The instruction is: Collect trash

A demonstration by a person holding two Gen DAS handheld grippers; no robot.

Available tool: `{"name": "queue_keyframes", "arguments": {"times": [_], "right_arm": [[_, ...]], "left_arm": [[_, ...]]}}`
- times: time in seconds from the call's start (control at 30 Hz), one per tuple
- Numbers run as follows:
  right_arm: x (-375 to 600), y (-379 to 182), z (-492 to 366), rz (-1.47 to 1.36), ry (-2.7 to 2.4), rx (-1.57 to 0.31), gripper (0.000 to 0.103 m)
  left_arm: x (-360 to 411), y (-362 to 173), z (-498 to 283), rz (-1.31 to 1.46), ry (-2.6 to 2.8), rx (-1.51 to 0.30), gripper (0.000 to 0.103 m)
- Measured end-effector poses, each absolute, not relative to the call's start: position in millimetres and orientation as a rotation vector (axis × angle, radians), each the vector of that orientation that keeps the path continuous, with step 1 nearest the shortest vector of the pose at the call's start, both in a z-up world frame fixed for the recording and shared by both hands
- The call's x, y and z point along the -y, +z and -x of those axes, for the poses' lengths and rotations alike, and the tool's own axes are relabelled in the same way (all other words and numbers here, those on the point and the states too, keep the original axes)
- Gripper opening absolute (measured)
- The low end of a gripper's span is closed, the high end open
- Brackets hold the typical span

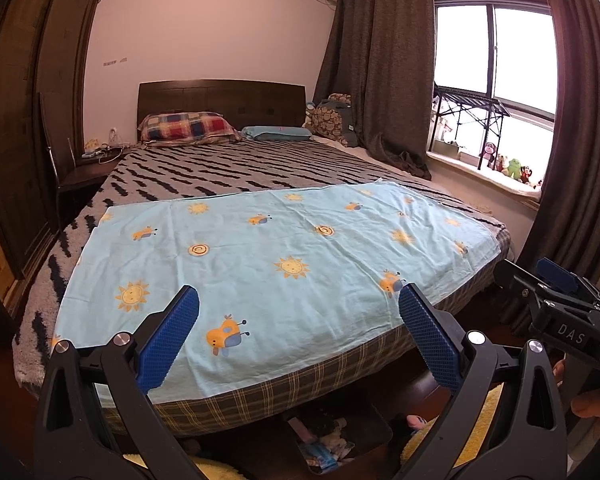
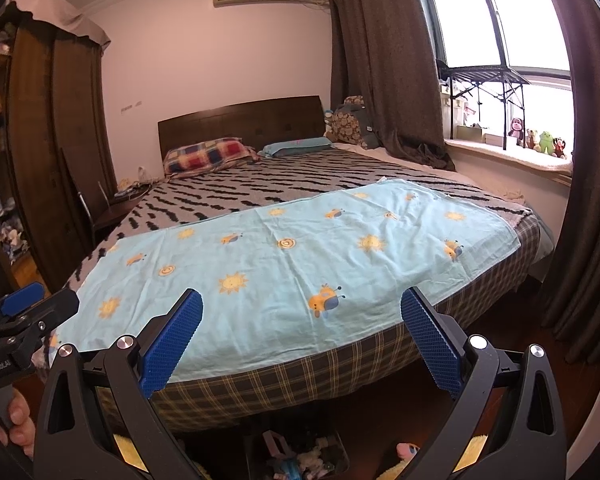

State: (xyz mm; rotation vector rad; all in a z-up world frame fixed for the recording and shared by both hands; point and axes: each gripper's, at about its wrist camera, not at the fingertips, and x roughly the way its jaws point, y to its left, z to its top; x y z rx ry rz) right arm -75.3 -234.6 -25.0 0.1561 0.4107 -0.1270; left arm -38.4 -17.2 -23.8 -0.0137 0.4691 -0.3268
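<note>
Left wrist view shows the likeliest target low in the frame: a dark bin (image 1: pixel 340 436) on the floor at the foot of the bed, holding crumpled scraps and wrappers (image 1: pixel 324 446); whether those are the trash to be collected or trash already dropped in, I cannot tell. The same bin appears at the bottom of the right wrist view, between the gripper's arms. Nothing that reads as litter lies on the light blue sheet (image 1: pixel 268 264) printed with suns and cartoon bees, which is spread flat over the near end of the bed (image 1: pixel 236 168); beyond it are the zigzag blanket, a plaid pillow (image 1: pixel 188 128) and a blue pillow against the dark headboard. Something yellow and fluffy, and a small pink item, sit on the floor just beside the bin, partly hidden by the gripper bodies. The left gripper (image 1: pixel 298 334) hangs above the foot of the bed with its blue pads spread wide and nothing between them; the right gripper (image 2: pixel 300 336) is likewise released and empty, held just to its right, each visible at the edge of the other's view. My judgement is that this is a search or approach stage, with no piece yet picked. The next move would call for tilting the grippers down toward the floor area by the bin, or scanning the bed and nightstand for loose scraps, then lowering one set of pads around a single piece before closing.
</note>
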Motion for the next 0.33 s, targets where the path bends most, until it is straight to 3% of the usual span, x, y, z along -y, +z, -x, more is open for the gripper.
{"name": "queue_keyframes", "arguments": {"times": [0.33], "right_arm": [[237.3, -28.2, 71.6, -0.158, -0.135, -0.42, 0.1]], "left_arm": [[11.6, -24.0, 34.1, 0.03, -0.291, -0.471, 0.095]]}}
